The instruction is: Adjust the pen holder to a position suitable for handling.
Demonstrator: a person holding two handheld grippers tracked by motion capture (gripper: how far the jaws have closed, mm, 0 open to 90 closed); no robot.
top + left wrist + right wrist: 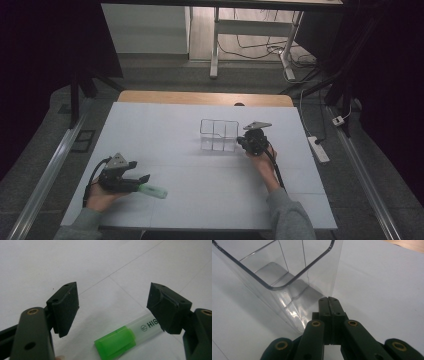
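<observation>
Your left gripper [112,312] hangs low over the white table [165,125], jaws spread wide astride a green highlighter [125,338] lying flat, likely lined up to grasp it. Your right gripper [329,302], jaws pressed together and empty, rests just beside the clear divided organizer [287,280], perhaps steadying it. The left gripper view reveals lettering on the highlighter's barrel; the high view shows both grippers well apart.

One desk [200,200] in play. On it, one green marker [152,190] and one clear box [218,134], split into three compartments as far as the high view shows. Two claws: left claw [140,181], right claw [241,142]. Two hands.
</observation>
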